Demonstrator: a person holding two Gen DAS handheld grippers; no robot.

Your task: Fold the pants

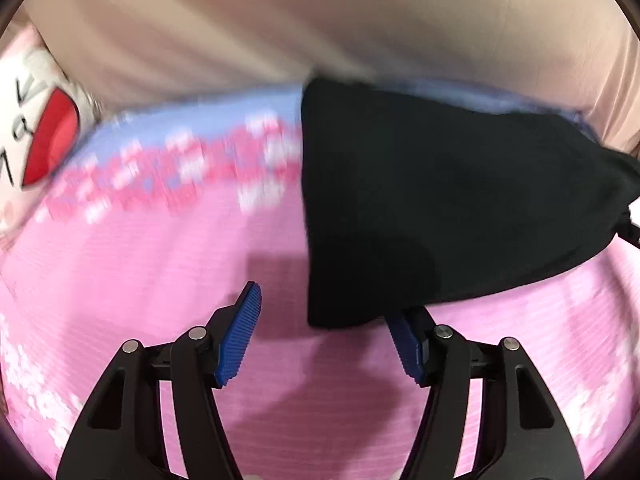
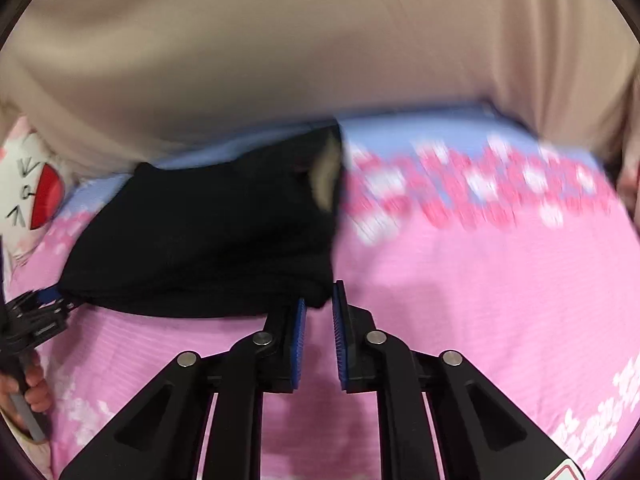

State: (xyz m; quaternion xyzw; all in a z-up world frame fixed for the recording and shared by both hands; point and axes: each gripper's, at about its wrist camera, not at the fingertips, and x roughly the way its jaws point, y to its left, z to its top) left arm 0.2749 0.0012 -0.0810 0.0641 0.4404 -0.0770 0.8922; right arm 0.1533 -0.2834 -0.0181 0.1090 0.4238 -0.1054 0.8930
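The black pants (image 1: 440,200) lie folded into a compact bundle on the pink bed cover (image 1: 140,260). My left gripper (image 1: 332,332) is open wide; the near left corner of the pants lies over its right fingertip. In the right wrist view the pants (image 2: 208,240) sit left of centre, a pale label showing at their far right edge. My right gripper (image 2: 319,312) is nearly closed with a narrow gap, its fingertips at the pants' near right corner; no cloth shows between the pads. The left gripper (image 2: 44,308) shows at the pants' left corner.
A beige curtain (image 2: 320,40) hangs behind the bed. A white cushion with a red patch (image 1: 36,136) lies at the far left. The cover has a blue band with pink and white flowers (image 2: 480,176) along its far edge.
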